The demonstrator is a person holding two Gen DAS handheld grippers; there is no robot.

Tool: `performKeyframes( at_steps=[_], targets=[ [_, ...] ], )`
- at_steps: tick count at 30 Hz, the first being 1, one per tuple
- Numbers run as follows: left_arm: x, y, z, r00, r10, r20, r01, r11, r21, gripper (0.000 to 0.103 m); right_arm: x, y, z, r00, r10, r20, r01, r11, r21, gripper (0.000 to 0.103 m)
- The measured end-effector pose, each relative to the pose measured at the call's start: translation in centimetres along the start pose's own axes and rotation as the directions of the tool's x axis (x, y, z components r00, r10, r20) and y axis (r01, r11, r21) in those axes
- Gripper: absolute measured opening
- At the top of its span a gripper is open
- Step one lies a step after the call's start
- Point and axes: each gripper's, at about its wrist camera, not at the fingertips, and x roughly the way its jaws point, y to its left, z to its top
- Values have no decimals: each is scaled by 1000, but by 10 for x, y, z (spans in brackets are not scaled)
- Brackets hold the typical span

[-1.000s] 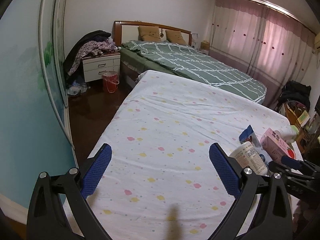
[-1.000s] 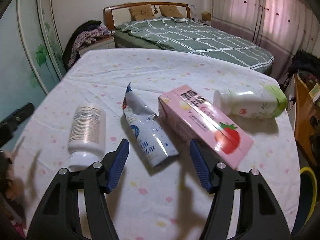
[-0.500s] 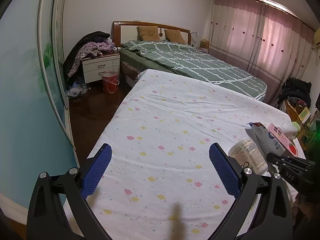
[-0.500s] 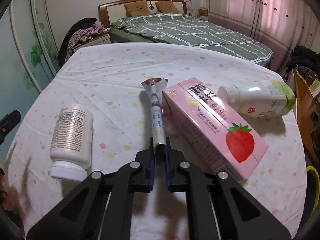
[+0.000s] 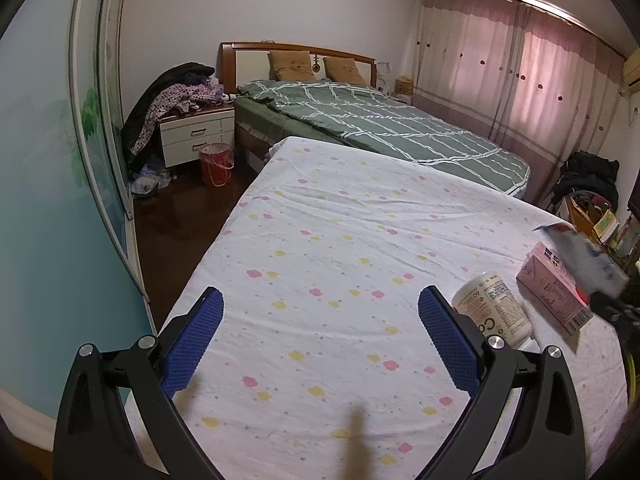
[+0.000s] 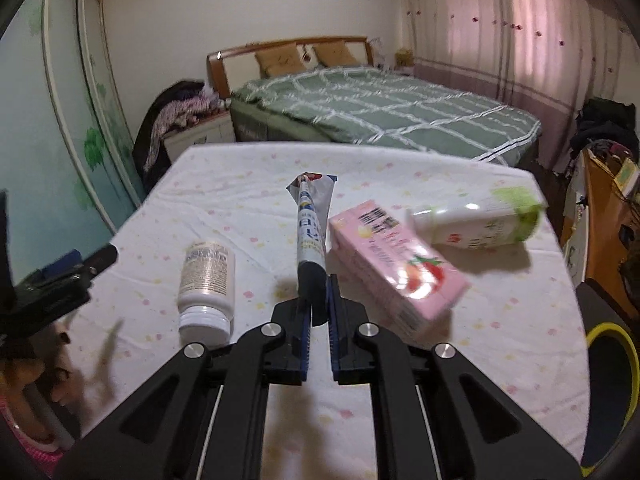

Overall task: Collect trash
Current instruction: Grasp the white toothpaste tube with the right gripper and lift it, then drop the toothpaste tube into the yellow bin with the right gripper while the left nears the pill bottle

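Trash: an empty snack wrapper (image 6: pixel 310 224), flattened edge-on, was pinched at its near end in the right claw (image 6: pixel 316 312) and stood out above the sheet of the near bed (image 6: pixel 248 200).
Right claw: its pads had just closed on the wrapper, with almost no gap left between them.
Left claw: it (image 5: pixel 320 344) hung wide open over bare sheet, with nothing between its pads.
Handling: judging by how thin and limp the wrapper looked, the grip was best kept firm and the carry slow, so the free end would not flap or slip out.
Clearance: the pink carton (image 6: pixel 396 264) lay just beside the held wrapper, so lifting clear before swinging sideways seemed wise.
Other trash: a white pill bottle (image 6: pixel 206 284) lay on its side to the left, and a green-capped drink bottle (image 6: pixel 476 220) lay behind the carton.
Bin: a yellow-rimmed black shape (image 6: pixel 612 368) at the right edge was cut off; whether it was the bin could not be told.
Blur: the carton and drink bottle were smeared, their print unreadable.
Hidden: the wrapper's gripped end sat out of sight between the pads.
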Motion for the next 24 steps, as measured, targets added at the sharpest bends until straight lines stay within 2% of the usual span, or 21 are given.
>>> performKeyframes(
  at_steps=[5, 9, 13, 16, 18, 19, 22, 24],
  targets=[
    [-2, -3, -1, 1000, -10, 2, 9, 1000, 13, 96, -37, -40, -8, 994, -92, 64, 85, 991, 106, 7],
    [-4, -7, -2, 1000, -15, 5, 15, 999, 29, 96, -54, -90, -26, 974, -222, 53, 207, 955, 213, 8],
    [-4, -13, -3, 1000, -28, 0, 28, 998, 49, 96, -63, -145, -49, 929, -370, 0, 351, 880, 321, 8],
    [-3, -17, -4, 997, -66, -29, 68, 997, 40, 96, -69, -181, -67, 876, -480, -47, 460, 802, 381, 8],
    [-4, -20, -4, 995, -86, -40, 87, 996, 31, 96, -71, -200, -77, 857, -509, -76, 491, 764, 419, 8],
    [-6, -22, -3, 995, -94, -43, 95, 995, 29, 96, -72, -212, -83, 836, -539, -103, 524, 730, 438, 8],
    [-12, -30, -2, 993, -112, -38, 113, 993, 38, 96, -75, -235, -96, 803, -574, -159, 571, 665, 482, 8],
    [-15, -36, -1, 992, -119, -39, 121, 992, 45, 96, -76, -243, -101, 801, -571, -178, 571, 643, 510, 8]
  ],
)
